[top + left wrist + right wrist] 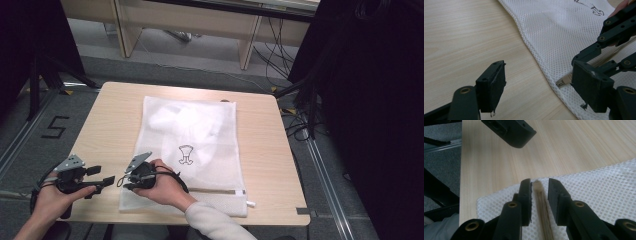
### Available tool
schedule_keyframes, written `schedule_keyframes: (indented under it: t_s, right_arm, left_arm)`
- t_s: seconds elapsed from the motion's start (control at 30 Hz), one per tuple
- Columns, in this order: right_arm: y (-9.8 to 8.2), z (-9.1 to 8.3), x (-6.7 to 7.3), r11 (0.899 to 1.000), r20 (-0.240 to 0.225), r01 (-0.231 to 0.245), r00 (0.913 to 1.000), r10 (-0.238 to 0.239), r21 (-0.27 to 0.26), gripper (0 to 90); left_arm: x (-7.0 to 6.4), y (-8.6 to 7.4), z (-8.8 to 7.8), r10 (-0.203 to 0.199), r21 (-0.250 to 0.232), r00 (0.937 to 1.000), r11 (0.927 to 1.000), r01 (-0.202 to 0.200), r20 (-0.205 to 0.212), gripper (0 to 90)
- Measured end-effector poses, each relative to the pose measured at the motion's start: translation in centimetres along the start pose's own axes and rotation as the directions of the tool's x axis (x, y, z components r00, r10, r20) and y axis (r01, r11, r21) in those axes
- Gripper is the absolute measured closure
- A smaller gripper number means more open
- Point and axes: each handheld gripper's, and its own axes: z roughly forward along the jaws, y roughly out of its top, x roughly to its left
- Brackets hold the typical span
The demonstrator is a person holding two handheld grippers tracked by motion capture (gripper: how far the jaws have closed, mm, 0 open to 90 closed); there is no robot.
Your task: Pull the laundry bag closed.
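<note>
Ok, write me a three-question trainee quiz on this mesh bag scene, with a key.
1. True or false: the white mesh laundry bag lies flat on the wooden table.
2. What sits between the jaws of the right gripper? A) a pen B) the end of the bag's zipper C) nothing
3. Is the left gripper open or shut, and is it gripping the bag?

Key
1. True.
2. B. The jaws stand on either side of the zipper's end near the bag's corner, with a small gap on one side; no firm pinch shows yet.
3. Open; its jaws stand wide apart at the bag's edge, holding nothing.
</note>
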Motion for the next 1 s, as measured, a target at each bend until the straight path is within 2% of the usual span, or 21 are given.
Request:
schedule_keyframes:
  t_s: [0.33,0.53,0.67,0.7,0.73,0.77,0.8,0.83,0.87,1.0]
  right_arm:
    - [0.5,1.4,-0.1,1.0,-0.021,-0.009,0.9997,0.009,0.025,75.1]
    - [0.5,1.8,-0.3,0.999,-0.014,-0.006,0.9999,0.006,0.039,77.7]
    - [0.2,2.1,-0.2,0.998,-0.017,-0.033,0.9993,0.034,0.045,81.2]
    - [0.2,2.1,-0.3,0.998,-0.016,-0.03,0.9994,0.031,0.046,81.7]
    - [0.2,2.1,-0.5,0.999,-0.011,0.009,0.9999,-0.009,0.045,81.9]
    - [0.2,2.1,-0.5,0.999,-0.01,0.013,0.9999,-0.012,0.044,82.0]
    - [0.2,2.2,-0.3,0.999,-0.017,-0.021,0.9996,0.022,0.043,82.1]
    - [0.2,2.0,-0.3,0.999,-0.018,-0.024,0.9995,0.025,0.046,82.2]
    - [0.2,2.0,-0.3,0.998,-0.021,-0.039,0.999,0.04,0.039,82.2]
    - [0.3,1.7,-0.7,0.999,-0.038,-0.04,0.9984,0.041,0.029,82.2]
  left_arm:
    - [0.1,0.0,-0.1,0.005,0.001,1.0,1.0,-0.005,0.0,26.6]
    - [0.1,0.0,0.0,-0.003,0.002,1.0,1.0,0.003,0.006,26.5]
    - [0.1,0.0,0.0,-0.006,0.002,0.9999,1.0,0.006,0.011,26.5]
    - [0.0,0.0,0.0,-0.006,0.001,0.9999,1.0,0.006,0.011,26.5]
    - [0.1,0.0,0.0,-0.002,0.003,0.9999,1.0,0.002,0.012,26.4]
    - [0.0,0.0,0.0,-0.003,0.004,0.9999,1.0,0.003,0.014,26.4]
    - [0.1,0.0,0.0,-0.001,0.007,0.9998,1.0,0.001,0.018,26.8]
    - [0.1,-0.1,0.0,-0.012,0.009,0.9996,0.9999,0.012,0.026,27.5]
    - [0.1,-0.1,0.0,-0.006,0.011,0.9994,0.9999,0.006,0.034,27.8]
    - [0.0,-0.2,0.1,-0.015,0.022,0.9984,0.9997,0.013,0.055,28.7]
